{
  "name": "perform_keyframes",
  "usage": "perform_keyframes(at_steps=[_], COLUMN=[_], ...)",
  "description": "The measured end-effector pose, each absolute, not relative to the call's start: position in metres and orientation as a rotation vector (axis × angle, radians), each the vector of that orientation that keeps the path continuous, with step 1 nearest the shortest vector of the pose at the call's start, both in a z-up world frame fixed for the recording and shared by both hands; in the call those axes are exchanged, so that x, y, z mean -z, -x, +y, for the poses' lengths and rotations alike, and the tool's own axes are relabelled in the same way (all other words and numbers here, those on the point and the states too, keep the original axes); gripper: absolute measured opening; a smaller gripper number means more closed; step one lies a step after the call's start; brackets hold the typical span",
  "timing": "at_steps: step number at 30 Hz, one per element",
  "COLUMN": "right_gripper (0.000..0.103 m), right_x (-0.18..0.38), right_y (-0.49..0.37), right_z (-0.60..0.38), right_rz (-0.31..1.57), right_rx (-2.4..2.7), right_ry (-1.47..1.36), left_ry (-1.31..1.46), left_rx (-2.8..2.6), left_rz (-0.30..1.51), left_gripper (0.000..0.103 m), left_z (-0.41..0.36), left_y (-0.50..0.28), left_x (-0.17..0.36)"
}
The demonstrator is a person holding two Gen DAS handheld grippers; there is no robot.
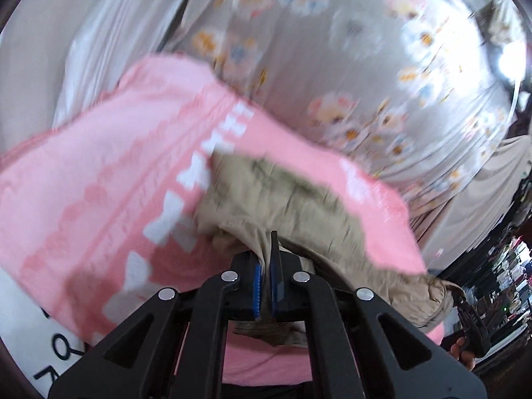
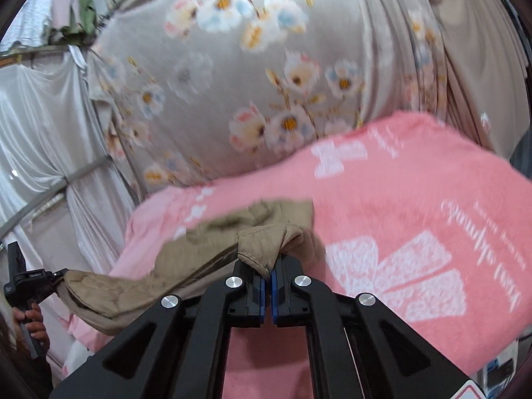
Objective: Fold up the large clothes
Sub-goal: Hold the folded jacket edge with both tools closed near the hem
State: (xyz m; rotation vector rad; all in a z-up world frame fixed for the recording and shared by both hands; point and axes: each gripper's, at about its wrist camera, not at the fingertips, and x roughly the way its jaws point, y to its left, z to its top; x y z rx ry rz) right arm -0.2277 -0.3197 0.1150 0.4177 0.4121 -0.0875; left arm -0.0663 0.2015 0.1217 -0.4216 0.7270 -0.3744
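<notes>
Left wrist view: the left gripper (image 1: 266, 286) has its jaws pressed on a fold of the tan garment (image 1: 286, 193), which bunches up just ahead of them over the pink blanket (image 1: 99, 166). Right wrist view: the right gripper (image 2: 267, 282) pinches a hemmed edge of the same cloth. From there the cloth runs long, off to the left, toward the other gripper. Both hold an end, so neither looks nearer. Only this view shows that long stretch.
</notes>
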Motion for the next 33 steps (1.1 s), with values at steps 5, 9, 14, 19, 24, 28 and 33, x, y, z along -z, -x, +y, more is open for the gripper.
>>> perform_keyframes(at_steps=[5,9,14,19,24,28,33], right_gripper=[0.002,0.002,0.002,0.002,0.002,0.002,0.002], right_x=[-0.154,-0.140,-0.079,-0.028,0.009,0.035,0.065], right_y=[0.219,0.150,0.049,-0.010,-0.042,-0.055,-0.063], right_z=[-0.329,-0.349,-0.367,-0.365,-0.363,-0.361,-0.356], right_rz=[0.270,0.291,0.461,0.593,0.670,0.726,0.789], right_rx=[0.068,0.101,0.205,0.255,0.315,0.343,0.350], right_ry=[-0.436,-0.503,-0.548,-0.538,-0.523,-0.520,-0.495], left_ry=[0.370,0.293,0.148,0.053,-0.012,-0.046,-0.059], left_rx=[0.366,0.306,0.159,0.045,-0.021,-0.045,-0.045], left_rz=[0.579,0.591,0.718,0.854,0.936,0.958,0.978], left_gripper=[0.003,0.004,0.004,0.004,0.004,0.005,0.006], left_z=[0.200,0.176,0.134,0.112,0.102,0.095,0.089], left_y=[0.062,0.007,-0.086,-0.146,-0.174,-0.182,-0.188], left_x=[-0.179,-0.181,-0.123,-0.044,0.013,0.039,0.067])
